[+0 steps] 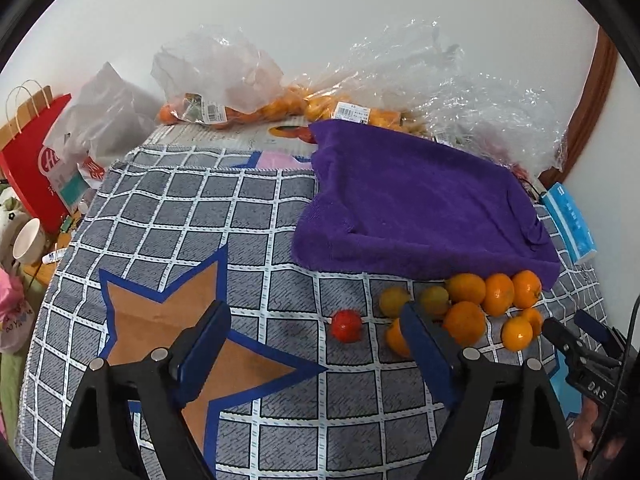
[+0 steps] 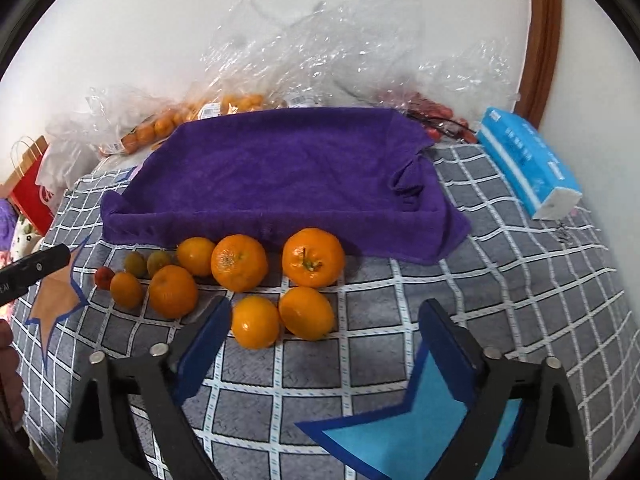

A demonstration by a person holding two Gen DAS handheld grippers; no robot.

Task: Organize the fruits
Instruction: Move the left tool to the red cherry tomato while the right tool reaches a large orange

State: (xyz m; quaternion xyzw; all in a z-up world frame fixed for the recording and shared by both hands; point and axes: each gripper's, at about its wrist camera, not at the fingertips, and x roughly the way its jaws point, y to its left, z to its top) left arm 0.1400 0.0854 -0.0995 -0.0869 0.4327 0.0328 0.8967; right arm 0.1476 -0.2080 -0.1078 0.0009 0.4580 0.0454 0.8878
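While both grippers hover with nothing between their jaws, the left gripper (image 1: 316, 336) and right gripper (image 2: 326, 330) stand wide apart over the checked cloth (image 2: 500, 264). Oranges (image 2: 239, 263) cluster near the cloth's middle, just beside the front edge of the purple towel (image 2: 280, 172), with two greenish fruits (image 2: 135, 263) and a red fruit (image 1: 346, 325) at their left end.

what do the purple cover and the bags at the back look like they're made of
Purple cover: soft terry or microfibre cloth by the look, matte, with fuzzy nap and limp folds.
Bags: thin clear plastic film, glossy, crinkled and see-through, with fruit showing inside.
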